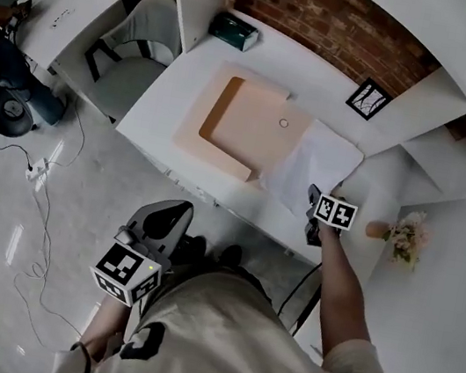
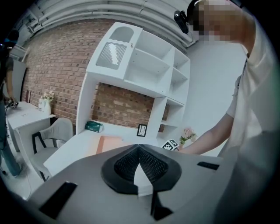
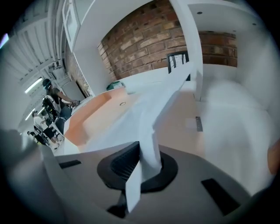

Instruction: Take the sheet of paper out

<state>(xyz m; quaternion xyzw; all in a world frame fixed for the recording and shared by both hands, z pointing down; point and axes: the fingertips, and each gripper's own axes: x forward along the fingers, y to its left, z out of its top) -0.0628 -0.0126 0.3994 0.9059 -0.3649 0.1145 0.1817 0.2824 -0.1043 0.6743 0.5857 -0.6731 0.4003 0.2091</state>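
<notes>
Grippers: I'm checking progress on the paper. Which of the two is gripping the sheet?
The right gripper, shut on the edge of the white sheet. The left gripper is shut on nothing, away from the desk.

Your paper (image 1: 313, 164) is white. Your folder (image 1: 244, 121) is peach. The wall (image 1: 334, 20) is red brick. The box (image 1: 233, 31) is green.

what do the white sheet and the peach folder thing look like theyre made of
White sheet: thin matte paper; it bends and creases where the right gripper pinches it.
Peach folder: looks like matte card, flat with crisp edges; plastic can't be ruled out.
</notes>
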